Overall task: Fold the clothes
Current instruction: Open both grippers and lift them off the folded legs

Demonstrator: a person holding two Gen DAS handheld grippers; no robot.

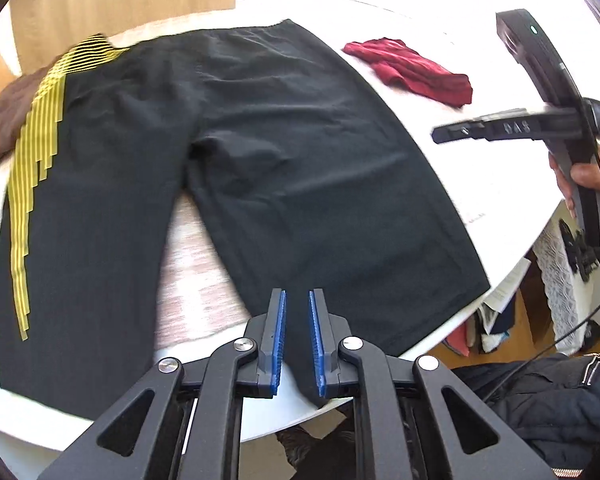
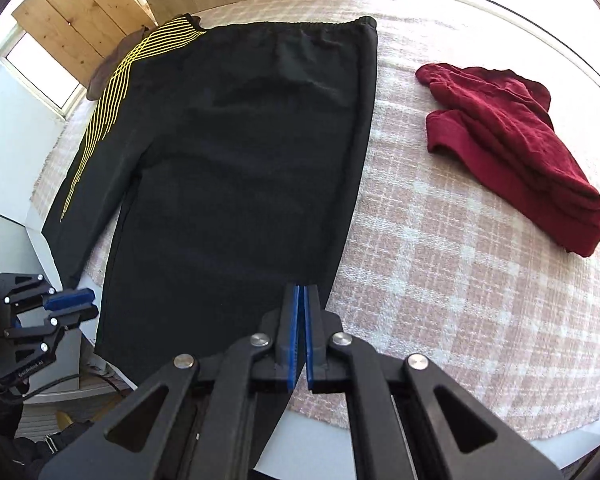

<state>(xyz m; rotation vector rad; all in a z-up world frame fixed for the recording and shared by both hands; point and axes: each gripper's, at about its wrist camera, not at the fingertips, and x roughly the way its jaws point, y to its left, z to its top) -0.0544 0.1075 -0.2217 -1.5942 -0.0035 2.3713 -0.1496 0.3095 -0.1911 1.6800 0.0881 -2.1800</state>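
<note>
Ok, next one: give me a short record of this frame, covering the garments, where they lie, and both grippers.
surface: table under a pink checked cloth
black shorts: spread flat, yellow stripes down one side, not yet folded
red garment: crumpled, apart from the shorts
brown garment: at the striped waist corner
left gripper: jaws apart, nothing between them
right gripper: jaws shut, holding nothing

Home, checked tablecloth [image 2: 440,240], window [image 2: 36,68], strewn clothes [image 2: 512,148]

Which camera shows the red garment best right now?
The right wrist view: the red garment lies large, sharp and whole on the checked cloth. The left wrist view shows it small and distant, beyond the black shorts.
</note>
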